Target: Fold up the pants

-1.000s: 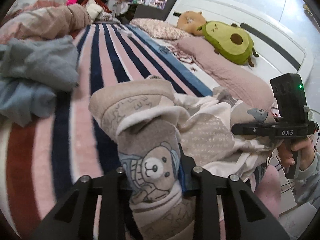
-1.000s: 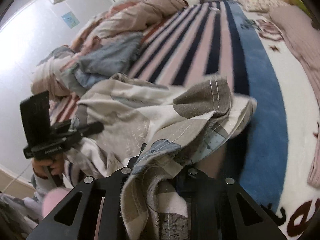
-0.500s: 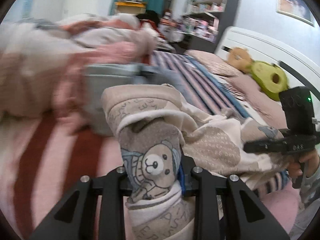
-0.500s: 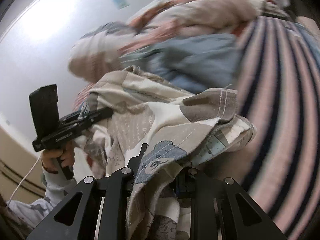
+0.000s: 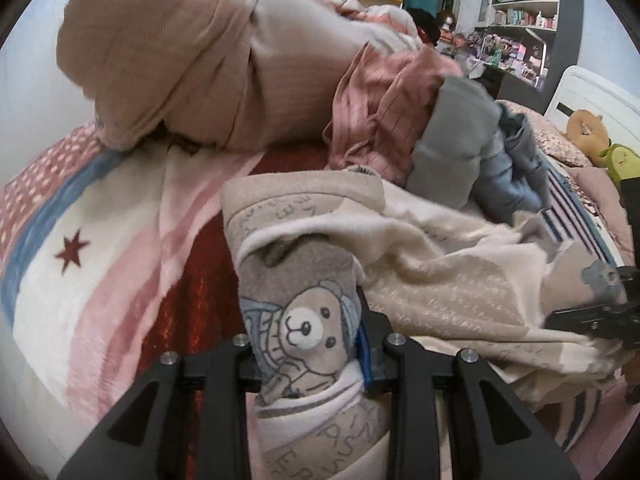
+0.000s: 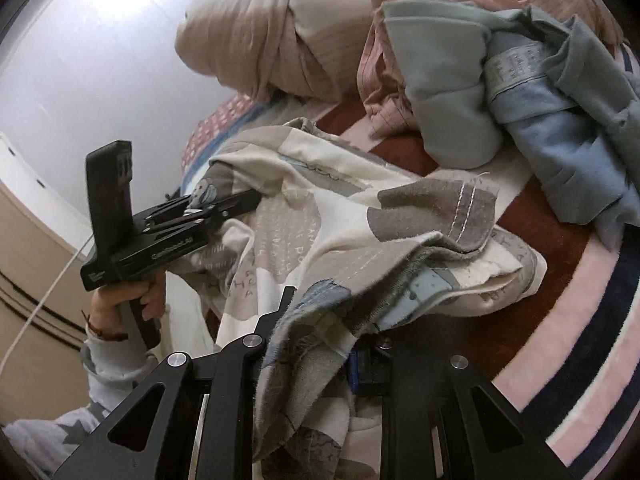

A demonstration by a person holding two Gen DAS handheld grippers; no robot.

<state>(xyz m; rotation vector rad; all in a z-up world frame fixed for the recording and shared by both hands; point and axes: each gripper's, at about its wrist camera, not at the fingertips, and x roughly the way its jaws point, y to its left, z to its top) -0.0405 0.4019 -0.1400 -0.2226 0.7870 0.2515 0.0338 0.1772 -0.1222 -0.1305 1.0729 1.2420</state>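
Note:
The pants are soft beige and cream fabric with a bear print, held bunched over a striped blanket. My left gripper is shut on one end of the pants, the bear patch between its jaws. My right gripper is shut on the other end of the pants. The left gripper also shows in the right wrist view, at the left, its tips in the fabric. The right gripper shows at the right edge of the left wrist view.
A heap of clothes lies just beyond the pants: a beige bundle, a pink garment and grey and blue garments. Plush toys and shelves are far right. A white wall is left.
Both grippers have swung left with the pants, away from the striped middle of the bed toward its end with the clothes heap. Both holds are unchanged.

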